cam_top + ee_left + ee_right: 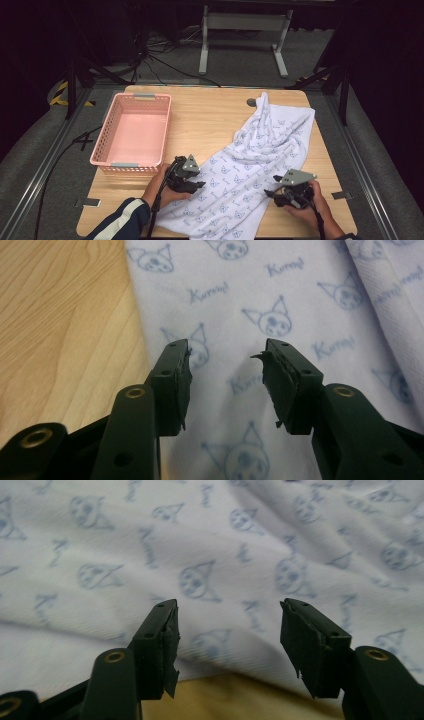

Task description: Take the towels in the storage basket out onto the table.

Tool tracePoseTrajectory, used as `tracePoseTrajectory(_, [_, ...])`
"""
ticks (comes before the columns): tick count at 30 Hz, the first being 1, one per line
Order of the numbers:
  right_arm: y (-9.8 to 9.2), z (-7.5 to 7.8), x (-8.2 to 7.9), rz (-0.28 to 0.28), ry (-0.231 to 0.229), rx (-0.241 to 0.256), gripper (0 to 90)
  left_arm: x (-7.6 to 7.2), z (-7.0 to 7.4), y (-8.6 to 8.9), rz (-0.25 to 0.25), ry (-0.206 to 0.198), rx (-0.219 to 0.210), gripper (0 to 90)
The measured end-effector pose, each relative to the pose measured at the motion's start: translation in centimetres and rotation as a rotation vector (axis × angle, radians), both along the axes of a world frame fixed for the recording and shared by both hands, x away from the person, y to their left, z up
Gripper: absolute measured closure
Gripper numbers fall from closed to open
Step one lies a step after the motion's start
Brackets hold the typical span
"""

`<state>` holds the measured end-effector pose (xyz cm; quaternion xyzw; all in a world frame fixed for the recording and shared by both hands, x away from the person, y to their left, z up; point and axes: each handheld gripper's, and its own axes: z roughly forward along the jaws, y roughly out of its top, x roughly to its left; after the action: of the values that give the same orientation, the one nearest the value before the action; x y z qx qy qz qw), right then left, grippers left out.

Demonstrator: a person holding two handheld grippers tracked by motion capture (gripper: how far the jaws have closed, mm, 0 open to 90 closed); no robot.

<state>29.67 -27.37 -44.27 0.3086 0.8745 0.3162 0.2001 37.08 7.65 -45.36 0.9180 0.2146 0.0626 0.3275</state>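
Observation:
A white towel (255,165) printed with small blue cartoon faces lies diagonally across the wooden table (210,115), bunched at its far end. My left gripper (197,184) sits at the towel's left edge, open, its jaws just above the cloth (240,315) near the hem. At the towel's right edge my right gripper (270,192) is open too, its jaws spread over the towel's border (210,545) with bare wood (235,695) below. Nothing is held between either pair of jaws.
A pink plastic basket (112,145) stands empty at the table's left side, just beyond my left hand. A small grey round thing (251,102) lies near the towel's far tip. Beyond the table are a white frame leg (204,45) and cables on the floor.

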Motion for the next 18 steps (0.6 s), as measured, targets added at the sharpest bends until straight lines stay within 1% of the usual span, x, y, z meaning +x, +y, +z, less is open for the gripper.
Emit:
tracePoseTrajectory(1, [0.1,-0.2,-0.2,-0.004,0.003,0.001,40.2,0.2,0.0,-0.3,-0.001,-0.010,0.014,54.2])
tracePoseTrajectory(2, [0.1,-0.6,-0.5,-0.008,0.013,-0.004,39.1,0.5,-0.1,-0.5,0.004,0.008,-0.002,54.2])
tracePoseTrajectory(3, [0.1,-0.9,-0.7,-0.029,0.002,-0.033,38.7,0.6,-0.2,-0.6,0.011,0.022,-0.006,54.7])
tracePoseTrajectory(4, [0.1,-1.1,-0.8,-0.037,0.000,-0.035,38.4,0.8,-0.3,-0.8,-0.002,0.012,-0.002,55.0])
tracePoseTrajectory(5, [0.0,-1.2,-0.9,-0.042,0.011,-0.024,38.7,0.9,-0.3,-1.0,0.001,0.006,0.007,55.0])
tracePoseTrajectory(6, [-0.1,-1.3,-1.0,-0.054,0.018,-0.010,38.0,1.0,-0.5,-1.2,-0.005,0.002,0.000,55.3])
tracePoseTrajectory(7, [-0.2,-1.4,-1.0,-0.068,0.019,0.003,37.2,1.1,-0.4,-1.3,-0.010,0.000,0.009,55.4])
tracePoseTrajectory(8, [-0.2,-1.5,-0.9,-0.072,0.014,0.009,36.8,1.2,-0.5,-1.5,-0.009,-0.006,0.001,55.4])
tracePoseTrajectory(10, [0.0,-1.5,-0.8,-0.094,-0.007,0.010,37.2,1.3,-0.5,-1.7,-0.014,-0.004,0.003,57.0])
tracePoseTrajectory(11, [0.1,-1.5,-0.8,-0.097,-0.016,0.021,37.4,1.3,-0.4,-1.8,-0.031,-0.008,0.017,59.6])
tracePoseTrajectory(12, [0.2,-1.5,-0.9,-0.101,-0.013,0.025,37.6,1.3,-0.2,-1.9,-0.043,-0.002,0.028,63.8])
tracePoseTrajectory(13, [0.2,-1.6,-0.9,-0.101,-0.017,-0.001,37.1,1.4,-0.2,-1.9,-0.046,-0.007,0.035,68.0])
tracePoseTrajectory(14, [0.1,-1.6,-0.9,-0.104,-0.011,0.006,36.8,1.3,-0.1,-1.9,-0.051,-0.001,0.037,71.9])
tracePoseTrajectory(15, [-0.2,-1.5,-0.9,-0.115,0.002,0.004,36.2,1.3,-0.1,-1.9,-0.056,0.013,0.034,76.2])
tracePoseTrajectory(16, [-0.8,-1.4,-1.0,-0.126,0.013,-0.009,35.5,1.2,-0.1,-1.7,-0.062,0.022,0.036,79.0])
tracePoseTrajectory(18, [-2.1,-1.2,-1.1,-0.170,0.041,-0.018,35.1,1.0,-0.1,-1.6,-0.066,0.049,0.020,82.1])
